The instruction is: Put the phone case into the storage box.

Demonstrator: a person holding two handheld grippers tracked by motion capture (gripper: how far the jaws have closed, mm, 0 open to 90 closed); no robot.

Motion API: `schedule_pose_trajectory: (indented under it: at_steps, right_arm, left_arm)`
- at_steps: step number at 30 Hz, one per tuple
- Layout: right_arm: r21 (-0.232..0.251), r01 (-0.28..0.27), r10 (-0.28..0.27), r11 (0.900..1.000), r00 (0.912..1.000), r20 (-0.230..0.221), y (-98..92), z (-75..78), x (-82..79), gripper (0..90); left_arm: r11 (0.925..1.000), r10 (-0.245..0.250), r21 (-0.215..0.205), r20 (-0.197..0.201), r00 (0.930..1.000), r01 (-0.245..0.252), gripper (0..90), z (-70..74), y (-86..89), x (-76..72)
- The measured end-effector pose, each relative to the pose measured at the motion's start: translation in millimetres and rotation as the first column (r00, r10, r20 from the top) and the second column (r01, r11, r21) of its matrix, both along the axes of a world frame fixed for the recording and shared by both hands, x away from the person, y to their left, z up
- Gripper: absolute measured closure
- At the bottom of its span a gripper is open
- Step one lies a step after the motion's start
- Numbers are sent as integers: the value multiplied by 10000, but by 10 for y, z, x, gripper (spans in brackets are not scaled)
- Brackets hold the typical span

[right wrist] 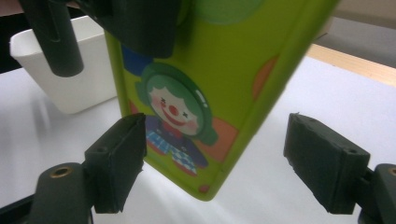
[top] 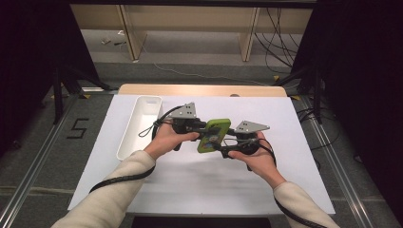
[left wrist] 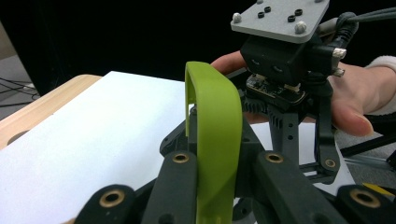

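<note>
White table (top: 157, 190) | green clown-print case (top: 213, 135) | left tongs (top: 198, 127) clenched on it | right tongs (right wrist: 233, 163) released

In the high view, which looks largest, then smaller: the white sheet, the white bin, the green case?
1. White sheet
2. White bin
3. Green case, though it is lifted nearer the camera, so slightly flattered.

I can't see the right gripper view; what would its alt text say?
A green phone case printed with a cartoon clown hangs between the right gripper's two black jaws, which stand apart with a gap on the right side. The left gripper clamps the case from above, and a white tray sits behind on the white table.
</note>
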State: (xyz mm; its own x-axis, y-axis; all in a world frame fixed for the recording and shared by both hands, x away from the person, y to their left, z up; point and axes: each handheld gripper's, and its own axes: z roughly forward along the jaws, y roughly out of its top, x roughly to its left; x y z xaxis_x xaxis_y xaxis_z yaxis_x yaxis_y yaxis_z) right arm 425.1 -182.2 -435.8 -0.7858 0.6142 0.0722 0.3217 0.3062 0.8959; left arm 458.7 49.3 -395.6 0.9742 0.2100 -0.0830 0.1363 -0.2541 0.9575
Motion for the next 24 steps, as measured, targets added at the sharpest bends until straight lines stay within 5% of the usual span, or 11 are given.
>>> schedule_pose_trajectory:
  at_steps: [13, 24]
  right_arm:
    - [197, -472, 473, 9987, 9989, -3, -14, -16, 11, 316]
    - [656, -661, 678, 9957, 9974, -231, -83, 2, 29, 524]
  left_arm:
    - [9994, -306, -138, -36, 9995, 306, 818, -14, -10, 1]
    - [9994, -233, -262, -35, 9997, 232, 818, -54, -10, 23]
